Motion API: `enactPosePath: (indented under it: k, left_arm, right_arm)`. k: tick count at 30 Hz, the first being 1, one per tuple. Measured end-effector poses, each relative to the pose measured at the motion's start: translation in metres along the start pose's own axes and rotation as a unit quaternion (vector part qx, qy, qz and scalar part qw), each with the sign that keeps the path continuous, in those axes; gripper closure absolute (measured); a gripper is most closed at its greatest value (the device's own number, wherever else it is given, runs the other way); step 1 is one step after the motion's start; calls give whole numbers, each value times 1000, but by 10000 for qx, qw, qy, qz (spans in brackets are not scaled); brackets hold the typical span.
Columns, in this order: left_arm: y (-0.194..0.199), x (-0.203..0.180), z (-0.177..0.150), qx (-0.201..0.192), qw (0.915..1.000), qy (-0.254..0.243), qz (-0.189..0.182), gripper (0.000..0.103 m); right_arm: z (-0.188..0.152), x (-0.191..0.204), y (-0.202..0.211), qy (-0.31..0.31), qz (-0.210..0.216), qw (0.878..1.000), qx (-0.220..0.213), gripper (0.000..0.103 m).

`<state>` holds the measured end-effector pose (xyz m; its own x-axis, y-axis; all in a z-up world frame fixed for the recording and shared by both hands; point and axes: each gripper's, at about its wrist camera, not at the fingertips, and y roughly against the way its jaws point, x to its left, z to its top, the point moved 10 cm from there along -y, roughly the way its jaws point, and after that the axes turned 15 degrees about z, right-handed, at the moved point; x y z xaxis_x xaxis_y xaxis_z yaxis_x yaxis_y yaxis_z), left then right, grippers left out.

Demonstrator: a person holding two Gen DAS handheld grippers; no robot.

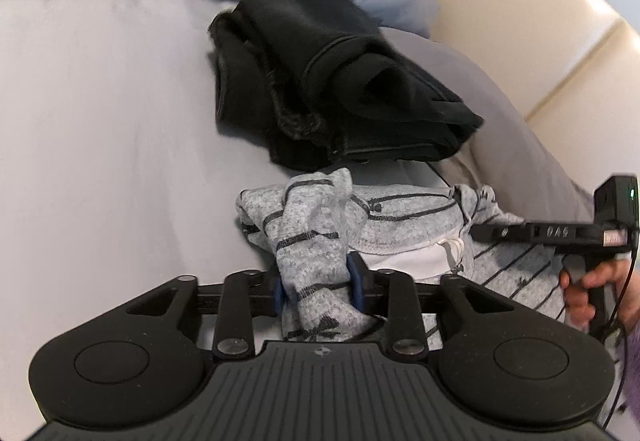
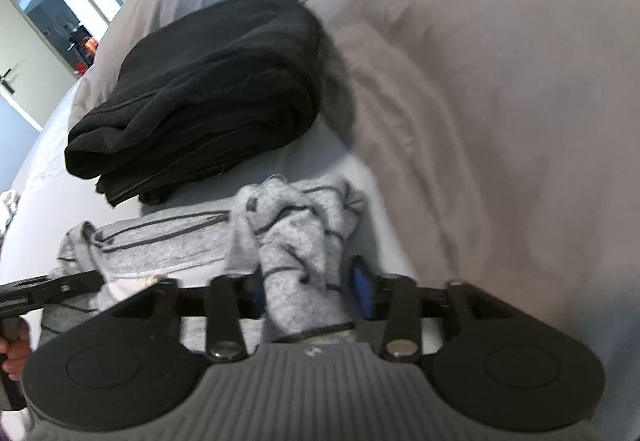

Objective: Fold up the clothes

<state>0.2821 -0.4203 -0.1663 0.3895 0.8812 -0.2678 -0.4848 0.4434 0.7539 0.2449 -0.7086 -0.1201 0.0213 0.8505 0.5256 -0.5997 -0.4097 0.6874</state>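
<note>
Grey bedsheet [image 1: 100, 121], pillows [image 2: 500, 81], cream padded headboard [image 1: 520, 1] behind.

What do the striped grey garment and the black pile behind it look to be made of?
Striped grey garment: looks like a soft heathered knit, matte, with a speckled grey surface, thin dark stripes and a stitched hem. Black pile: seems a thicker, fleece-like fabric, matte, with a fuzzy edge and bulky folds; the exact fibre can't be told.

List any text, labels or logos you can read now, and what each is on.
"DAS": raised letters on the right tool's side; first letter uncertain.
Too blurred to read: reddish label at its rear.
No letters, only a symbol: round mark on the left tool's body.
</note>
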Motion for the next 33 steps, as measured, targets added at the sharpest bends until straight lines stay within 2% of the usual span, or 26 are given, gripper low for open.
enactPosePath:
  k: [2,8,10,12,13,15,19,22,26,33]
  left_arm:
    - [12,1,-1,-173,9997,-115,119,49]
    - [62,10,-6,-587,9970,-208,462,49]
    - [80,4,-11,-694,9960,-323,452,52]
    - [95,-4,-19,-761,9952,-478,387,64]
    - [101,-10,-24,-779,9948,-559,350,65]
    - [107,-21,-36,-747,9938,-758,311,70]
    - [102,-39,-60,-478,9934,-1001,294,74]
    - [89,-44,-70,-187,9932,-1034,504,74]
    - [70,-40,-71,310,9944,-764,664,74]
    - [56,-41,-67,753,9911,-705,840,72]
  right_arm:
    - [1,1,11,35,-122,9998,-138,44]
    - [10,27,53,646,-570,9945,-592,47]
    - [12,41,69,922,-642,9910,-730,50]
    - [11,53,82,1140,-684,9878,-806,51]
    - [9,58,87,1232,-669,9869,-794,54]
    - [1,67,89,1406,-603,9861,-650,64]
    - [-31,72,75,1778,-869,9802,61,72]
    - [-45,59,63,1751,-1253,9757,417,72]
    - [-49,41,48,1374,-1326,9794,653,72]
    - [-47,28,31,843,-1529,9789,1059,71]
